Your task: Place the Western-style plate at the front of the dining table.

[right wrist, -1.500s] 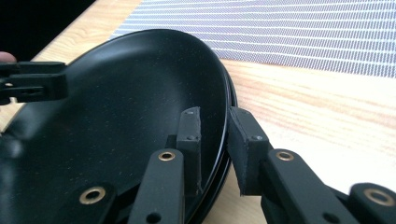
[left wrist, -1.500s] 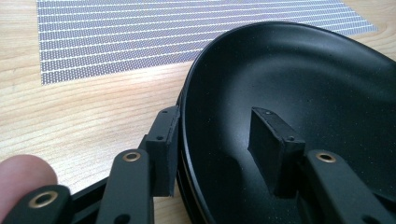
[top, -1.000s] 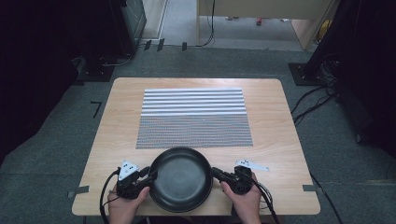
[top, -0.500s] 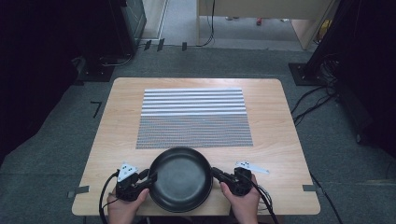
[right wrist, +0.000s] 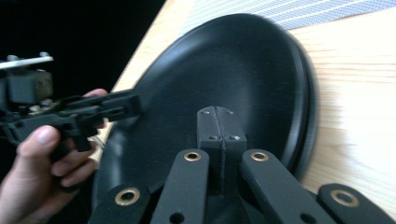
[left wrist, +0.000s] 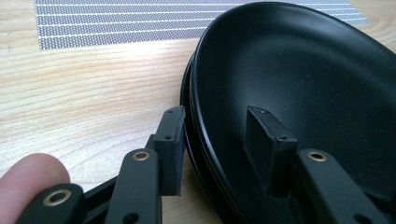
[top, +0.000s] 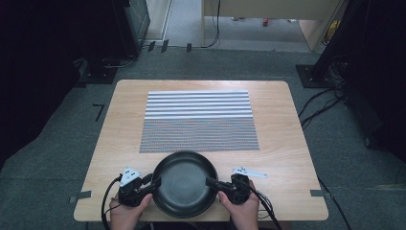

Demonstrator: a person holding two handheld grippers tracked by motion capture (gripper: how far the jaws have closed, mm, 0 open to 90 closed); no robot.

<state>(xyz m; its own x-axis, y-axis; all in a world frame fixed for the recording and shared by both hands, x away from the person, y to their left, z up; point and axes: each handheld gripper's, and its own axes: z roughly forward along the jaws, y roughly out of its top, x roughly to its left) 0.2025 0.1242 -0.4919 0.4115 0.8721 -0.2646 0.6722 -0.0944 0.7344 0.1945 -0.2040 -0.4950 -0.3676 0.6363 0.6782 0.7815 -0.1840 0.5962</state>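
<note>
A black shallow plate (top: 184,184) lies at the table's near edge, between both hands. My left gripper (top: 156,182) is at its left rim. In the left gripper view the jaws stand apart astride the plate (left wrist: 299,79), one pad (left wrist: 170,144) outside against the rim and the other inside the dish, so the left gripper (left wrist: 219,126) is open. My right gripper (top: 209,181) reaches in from the right. Its pads are pressed together with nothing between them, and the right gripper (right wrist: 217,112) lies over the plate (right wrist: 224,65).
A grey striped mat (top: 198,120) covers the middle of the wooden table (top: 277,124). Bare wood lies on either side of it. Dark floor, cables and equipment stands surround the table.
The right gripper has shifted slightly left, farther over the plate. The plate and the left gripper have barely moved.
</note>
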